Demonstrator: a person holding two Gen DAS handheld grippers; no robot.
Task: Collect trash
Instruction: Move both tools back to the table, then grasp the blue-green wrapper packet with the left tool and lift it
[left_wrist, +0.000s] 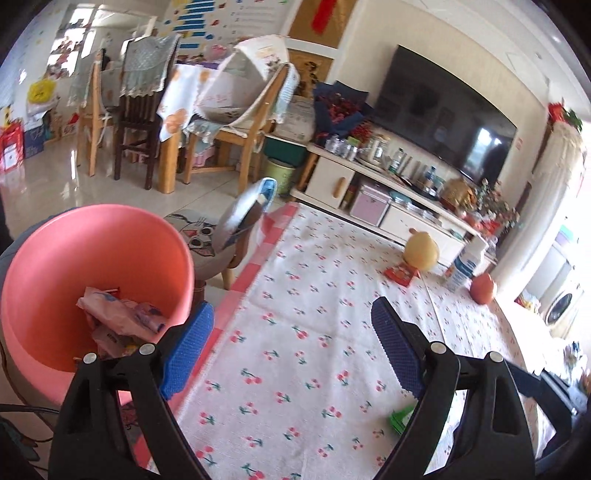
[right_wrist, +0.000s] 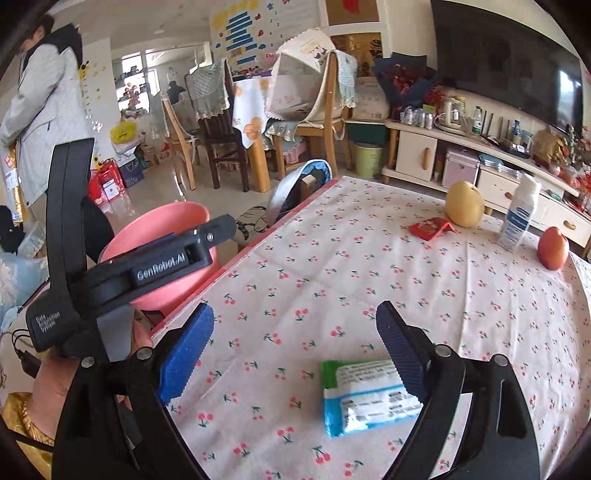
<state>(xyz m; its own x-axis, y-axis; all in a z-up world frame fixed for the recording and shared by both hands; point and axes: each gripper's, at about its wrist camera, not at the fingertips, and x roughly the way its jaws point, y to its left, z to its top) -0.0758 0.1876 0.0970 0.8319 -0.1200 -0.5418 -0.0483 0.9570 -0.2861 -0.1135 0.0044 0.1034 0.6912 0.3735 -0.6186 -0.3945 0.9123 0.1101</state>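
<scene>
A pink bin (left_wrist: 74, 258) stands off the table's left edge with crumpled wrappers (left_wrist: 118, 317) inside; it also shows in the right wrist view (right_wrist: 162, 225). My left gripper (left_wrist: 291, 347) is open and empty, its left finger beside the bin's rim. My right gripper (right_wrist: 295, 350) is open and empty above the cherry-print tablecloth (right_wrist: 369, 280). A green, white and blue tissue packet (right_wrist: 365, 395) lies on the cloth just left of my right finger. A red wrapper (right_wrist: 430, 227) lies far back beside a yellow pear (right_wrist: 464, 204); both show in the left wrist view, the wrapper (left_wrist: 402, 274) and the pear (left_wrist: 421, 252).
A white bottle (right_wrist: 519, 216) and a red apple (right_wrist: 553, 248) stand at the table's far right. The left gripper body (right_wrist: 140, 266) shows at left. A cat-print stool (left_wrist: 201, 236), chairs (left_wrist: 236, 122), a TV cabinet (left_wrist: 388, 192) and a standing person (right_wrist: 40, 103) lie beyond.
</scene>
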